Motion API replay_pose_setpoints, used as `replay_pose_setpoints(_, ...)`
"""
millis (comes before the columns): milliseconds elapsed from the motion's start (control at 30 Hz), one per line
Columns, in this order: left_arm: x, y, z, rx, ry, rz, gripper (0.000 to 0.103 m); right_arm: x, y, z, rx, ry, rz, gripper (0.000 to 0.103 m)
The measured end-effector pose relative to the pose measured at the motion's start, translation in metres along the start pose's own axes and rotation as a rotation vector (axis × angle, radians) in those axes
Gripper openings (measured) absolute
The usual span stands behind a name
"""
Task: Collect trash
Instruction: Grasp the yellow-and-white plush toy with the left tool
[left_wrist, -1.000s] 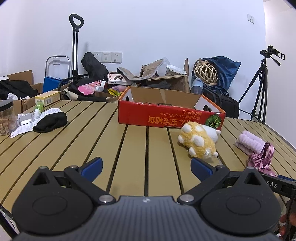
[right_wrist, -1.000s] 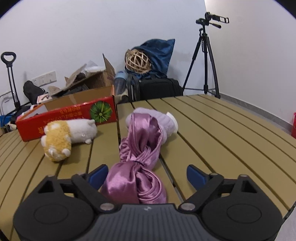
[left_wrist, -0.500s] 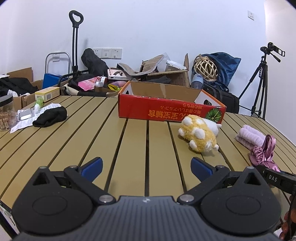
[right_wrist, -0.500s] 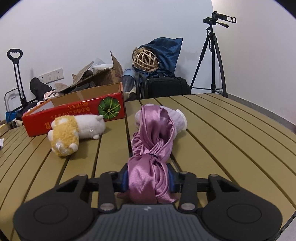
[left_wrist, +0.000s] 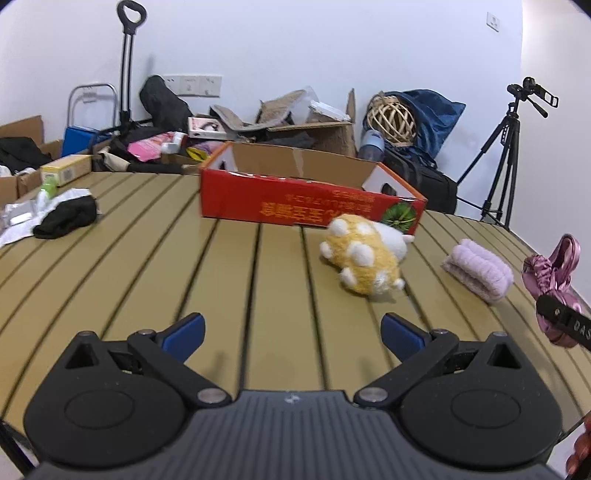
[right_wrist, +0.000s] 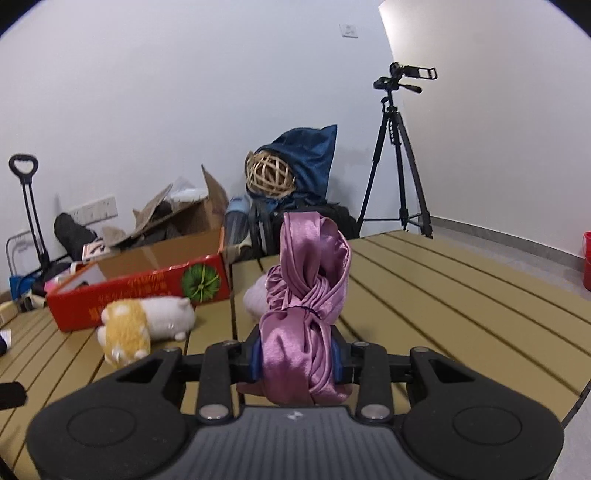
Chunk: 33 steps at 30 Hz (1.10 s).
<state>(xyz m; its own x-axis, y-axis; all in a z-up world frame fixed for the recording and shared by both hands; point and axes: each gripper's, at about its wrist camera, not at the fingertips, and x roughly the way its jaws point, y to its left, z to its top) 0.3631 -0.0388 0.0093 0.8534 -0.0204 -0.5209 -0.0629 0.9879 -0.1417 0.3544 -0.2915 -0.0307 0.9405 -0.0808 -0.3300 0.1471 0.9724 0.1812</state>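
Right wrist view: purple satin cloth (right_wrist: 301, 317), knotted, clamped between the blue pads of the right tool (right_wrist: 295, 360), whose jaws are closing on it; the bundle is held above the slatted table (right_wrist: 443, 295), its upper loop rising toward 12 o'clock. Lilac plush roll (right_wrist: 255, 301) lies just behind the cloth, at 11 o'clock. Yellow-and-white plush toy (right_wrist: 136, 326) lies at 9 o'clock, just before the red cardboard box (right_wrist: 144, 291). Left wrist view: left tool (left_wrist: 291, 330) with fingers spread apart, nothing between them; black cloth (left_wrist: 66, 219) at 10 o'clock.
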Motion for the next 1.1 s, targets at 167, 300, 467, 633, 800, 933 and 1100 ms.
replay_pose_setpoints(167,0.027,-0.031,0.018,0.036,0.038,-0.005,0.103,0.002,-0.019,0.003,0.044,-0.003,-0.023,0.033)
replay_pose_setpoints(300,0.057,-0.055,0.034,0.054,0.083,0.016,0.103,0.002,-0.033,0.004,0.066,-0.012,-0.045,0.033)
replay_pose_setpoints(467,0.095,-0.078,0.048,0.101,0.107,0.105,0.103,0.003,-0.049,0.006,0.095,-0.019,-0.063,0.033)
replay_pose_setpoints(633,0.132,-0.091,0.053,0.123,0.173,0.18,0.103,0.005,-0.058,0.006,0.114,-0.022,-0.081,0.033)
replay_pose_setpoints(800,0.155,-0.098,0.051,0.136,0.206,0.231,0.102,0.005,-0.065,0.006,0.127,-0.024,-0.088,0.033)
replay_pose_setpoints(933,0.164,-0.097,0.051,0.119,0.246,0.232,0.079,0.007,-0.069,0.005,0.138,-0.021,-0.095,0.033)
replay_pose_setpoints(1100,0.159,-0.099,0.051,0.133,0.241,0.202,0.054,0.011,-0.074,0.004,0.16,-0.012,-0.099,0.033)
